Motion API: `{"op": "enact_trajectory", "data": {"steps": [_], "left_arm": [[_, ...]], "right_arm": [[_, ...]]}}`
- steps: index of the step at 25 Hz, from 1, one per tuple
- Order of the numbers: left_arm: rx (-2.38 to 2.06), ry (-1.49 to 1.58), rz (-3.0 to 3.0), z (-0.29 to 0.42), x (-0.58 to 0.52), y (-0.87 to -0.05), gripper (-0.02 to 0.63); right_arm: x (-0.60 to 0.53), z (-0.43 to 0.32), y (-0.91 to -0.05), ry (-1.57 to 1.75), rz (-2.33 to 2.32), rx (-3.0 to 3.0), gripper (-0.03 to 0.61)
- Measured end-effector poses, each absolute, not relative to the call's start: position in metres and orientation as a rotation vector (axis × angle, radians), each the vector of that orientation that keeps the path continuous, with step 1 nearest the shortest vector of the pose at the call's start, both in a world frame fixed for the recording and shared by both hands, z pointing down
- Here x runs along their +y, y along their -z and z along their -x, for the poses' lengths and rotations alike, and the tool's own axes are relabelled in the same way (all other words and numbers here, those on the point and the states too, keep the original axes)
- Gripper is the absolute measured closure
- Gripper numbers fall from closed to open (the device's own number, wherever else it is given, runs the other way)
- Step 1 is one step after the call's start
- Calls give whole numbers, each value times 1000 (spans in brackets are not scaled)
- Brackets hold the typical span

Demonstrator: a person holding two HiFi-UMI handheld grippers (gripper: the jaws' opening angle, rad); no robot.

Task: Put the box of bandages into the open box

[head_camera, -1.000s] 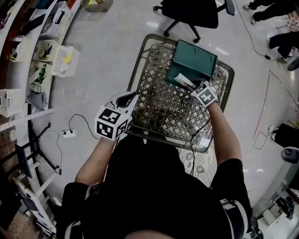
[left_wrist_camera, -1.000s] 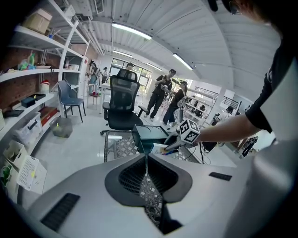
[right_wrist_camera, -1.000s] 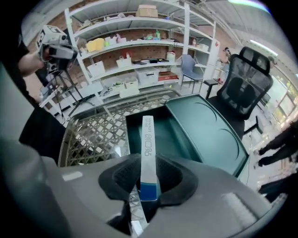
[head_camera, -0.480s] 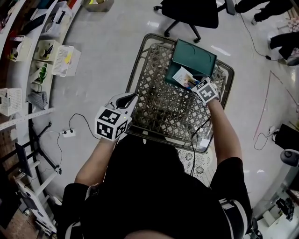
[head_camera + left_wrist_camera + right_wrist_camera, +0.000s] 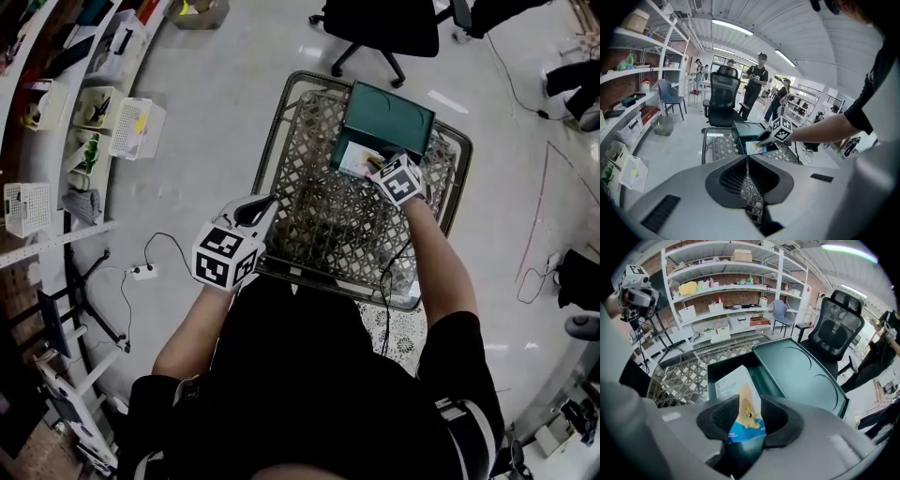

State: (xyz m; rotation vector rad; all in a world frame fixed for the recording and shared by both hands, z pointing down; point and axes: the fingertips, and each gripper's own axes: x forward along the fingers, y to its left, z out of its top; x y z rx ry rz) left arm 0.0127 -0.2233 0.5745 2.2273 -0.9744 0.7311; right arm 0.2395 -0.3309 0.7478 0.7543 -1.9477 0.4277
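The bandage box [image 5: 736, 397], white and blue with a cartoon print, leans inside the open dark-green box [image 5: 801, 373], whose lid is folded back. It also shows in the head view as the bandage box [image 5: 356, 159] in the green box [image 5: 386, 114]. My right gripper [image 5: 749, 409] hovers just over it. Its jaws have just been opening and now stand wide, with the bandage box between them and no pad pressing on it. In the head view the right gripper [image 5: 372, 169] is at the green box's near edge. My left gripper [image 5: 268, 200] rests shut at the cart's left rim, holding nothing.
The green box sits at the far end of a metal mesh cart [image 5: 274, 141]. A black office chair [image 5: 384, 26] stands beyond the cart. Shelves with white baskets [image 5: 127, 122] line the left wall. Cables lie on the floor. People [image 5: 757, 82] stand farther off.
The right gripper's jaws have spread apart and let the bandage box drop into the green box. That gripper has shifted a little to the left. The left gripper has stayed put.
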Motion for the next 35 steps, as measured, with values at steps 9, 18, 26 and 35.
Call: {"op": "enact_trajectory", "data": {"steps": [9, 18, 26, 35], "left_arm": [[-994, -711, -2258, -20, -234, -565, 592], [-1024, -629, -2367, -21, -256, -521, 592], [-955, -574, -2521, -7, -269, -488, 592], [-962, -491, -2665, 39, -276, -447, 592]], "right_arm": [[-327, -262, -725, -434, -861, -1981, 426], [-324, -273, -666, -439, -1043, -2067, 433], [-300, -263, -587, -488, -1333, -2129, 451], [-247, -220, -539, -656, -1661, -2213, 472]]}}
